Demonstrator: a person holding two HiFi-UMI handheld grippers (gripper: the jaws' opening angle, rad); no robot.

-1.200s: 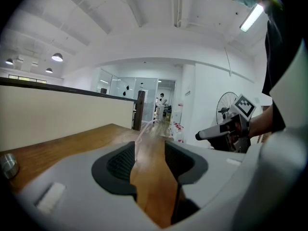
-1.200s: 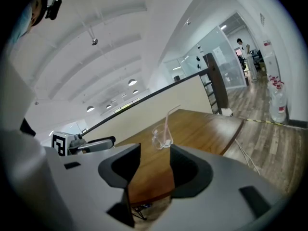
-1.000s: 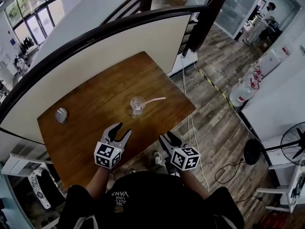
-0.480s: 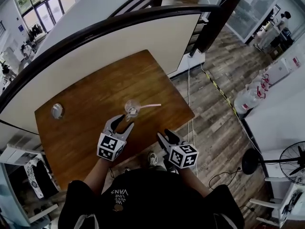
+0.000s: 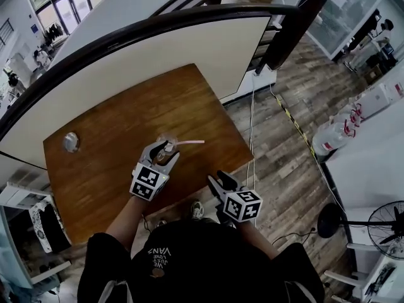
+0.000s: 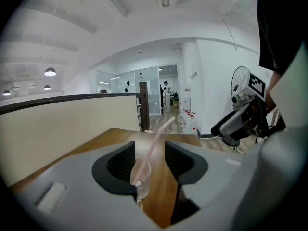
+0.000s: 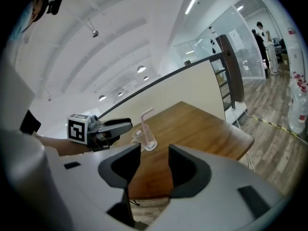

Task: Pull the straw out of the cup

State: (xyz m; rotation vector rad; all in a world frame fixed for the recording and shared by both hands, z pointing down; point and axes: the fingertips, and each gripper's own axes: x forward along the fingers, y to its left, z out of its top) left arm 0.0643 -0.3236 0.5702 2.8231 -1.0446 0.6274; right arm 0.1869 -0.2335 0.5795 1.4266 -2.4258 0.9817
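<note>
Head view: wooden table (image 5: 113, 125), plank floor (image 5: 284, 169)

At the left claw (image 6: 149, 161), cup (image 6: 142, 177): clear, glossy. Its straw (image 6: 156, 138): smooth, pale pink plastic. The surface (image 5: 101, 169) beneath: brown wood, low sheen.

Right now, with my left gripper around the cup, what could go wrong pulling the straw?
The left gripper stands open around the clear cup, not clamped, so a nudge could tip it. The pink straw leans sideways; tugging along that lean may lever the unheld cup over. The right gripper, open and empty, hangs off the table edge, away from the straw.
</note>
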